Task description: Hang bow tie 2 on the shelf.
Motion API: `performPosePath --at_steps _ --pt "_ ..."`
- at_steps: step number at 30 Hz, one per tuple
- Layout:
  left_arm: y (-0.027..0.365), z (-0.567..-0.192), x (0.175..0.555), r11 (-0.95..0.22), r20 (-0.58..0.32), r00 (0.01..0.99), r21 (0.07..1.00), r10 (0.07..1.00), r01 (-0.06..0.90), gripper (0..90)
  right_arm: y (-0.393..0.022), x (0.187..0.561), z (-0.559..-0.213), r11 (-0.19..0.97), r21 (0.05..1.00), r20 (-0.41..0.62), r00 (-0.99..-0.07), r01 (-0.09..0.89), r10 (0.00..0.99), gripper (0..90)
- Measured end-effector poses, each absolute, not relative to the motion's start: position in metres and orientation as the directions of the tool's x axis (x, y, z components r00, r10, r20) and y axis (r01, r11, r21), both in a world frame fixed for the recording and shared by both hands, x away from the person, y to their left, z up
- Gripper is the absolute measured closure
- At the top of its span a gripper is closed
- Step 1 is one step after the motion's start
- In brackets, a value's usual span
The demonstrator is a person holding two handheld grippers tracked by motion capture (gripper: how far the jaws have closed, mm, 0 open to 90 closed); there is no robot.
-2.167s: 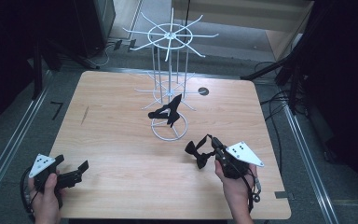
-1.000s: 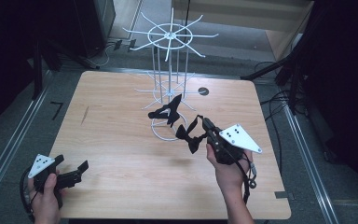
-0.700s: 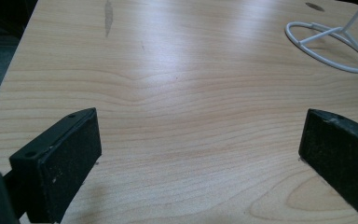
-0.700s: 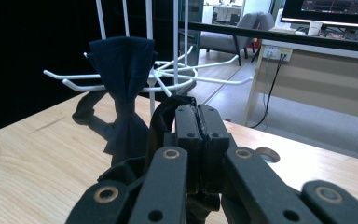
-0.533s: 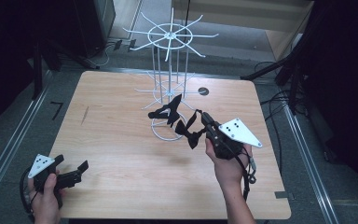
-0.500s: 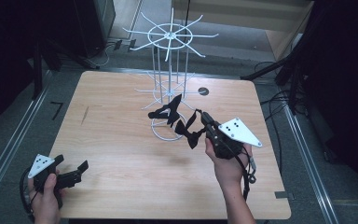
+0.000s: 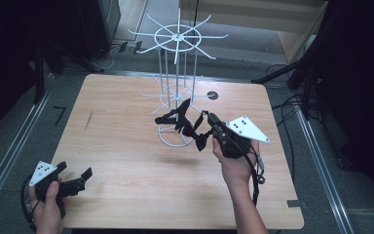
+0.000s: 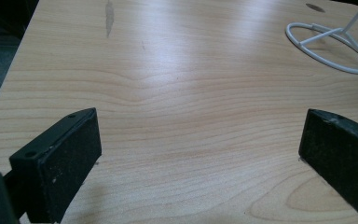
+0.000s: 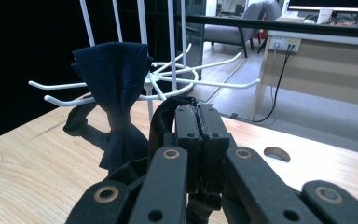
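While clamped on a black bow tie (image 7: 198,132), right gripper (image 7: 213,123) has carried it from mid-table up beside the white wire rack (image 7: 177,87) | left gripper (image 7: 73,178) unmoved at near-left corner, jaws wide, holding nothing | second bow tie (image 9: 116,88) hangs on rack

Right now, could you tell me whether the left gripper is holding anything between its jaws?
No, the left gripper stands wide open, with bare wooden table between its jaws.

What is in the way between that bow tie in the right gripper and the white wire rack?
Nothing solid blocks it, but another bow tie already hangs on the rack's lower hooks, on the side facing the right gripper, which holds its bow tie by the strap.
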State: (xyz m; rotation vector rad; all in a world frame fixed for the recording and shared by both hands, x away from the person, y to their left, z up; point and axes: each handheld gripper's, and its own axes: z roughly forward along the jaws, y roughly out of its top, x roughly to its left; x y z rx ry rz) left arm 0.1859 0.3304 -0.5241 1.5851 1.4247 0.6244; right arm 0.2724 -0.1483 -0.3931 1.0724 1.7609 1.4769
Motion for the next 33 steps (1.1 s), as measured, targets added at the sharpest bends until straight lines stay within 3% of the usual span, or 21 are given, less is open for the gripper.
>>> performPosePath --at_steps 29,33 --pt "0.331 -0.524 0.186 0.059 -0.193 0.211 0.857 0.958 0.512 0.0 -0.123 0.306 -0.425 -0.049 0.959 0.190 -0.503 0.280 0.843 89.4" --pt "0.331 -0.524 0.186 0.059 -0.193 0.212 0.856 0.958 0.513 0.0 -0.122 0.307 -0.430 -0.053 0.958 0.197 -0.511 0.283 0.837 86.1"
